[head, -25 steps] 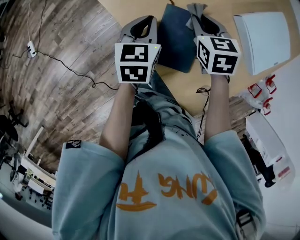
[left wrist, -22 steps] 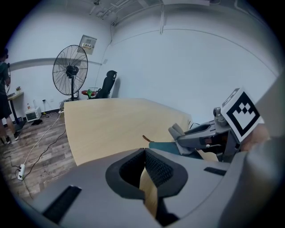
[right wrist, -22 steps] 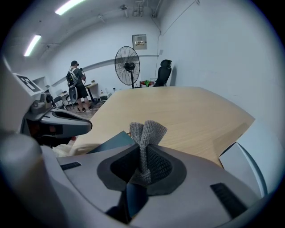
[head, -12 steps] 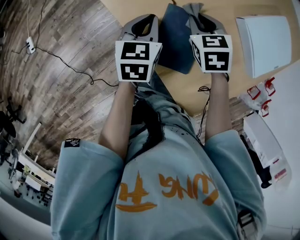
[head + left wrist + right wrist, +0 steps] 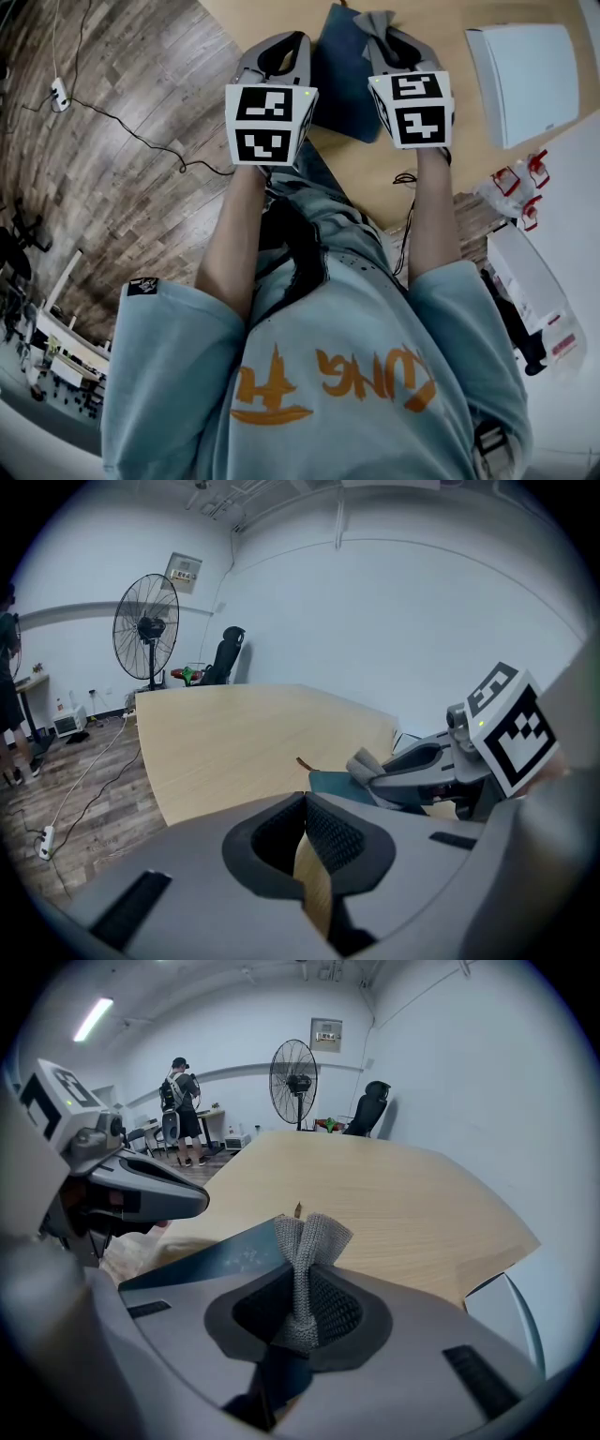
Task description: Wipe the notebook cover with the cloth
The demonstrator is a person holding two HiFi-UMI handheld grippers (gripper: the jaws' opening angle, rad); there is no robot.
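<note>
Over a pale wooden table [image 5: 370, 173] in a white-walled room, pinches a grey knitted cloth [image 5: 305, 1241] between the jaws of the right gripper [image 5: 302, 1288], above the right part of the dark blue notebook [image 5: 339, 89] lying flat near the table's edge. Holds the left gripper [image 5: 305, 822] pressed together, empty, just beside the notebook's left side

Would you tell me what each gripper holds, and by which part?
Right gripper pinches the cloth by a bunched fold; left gripper is shut, empty.
</note>
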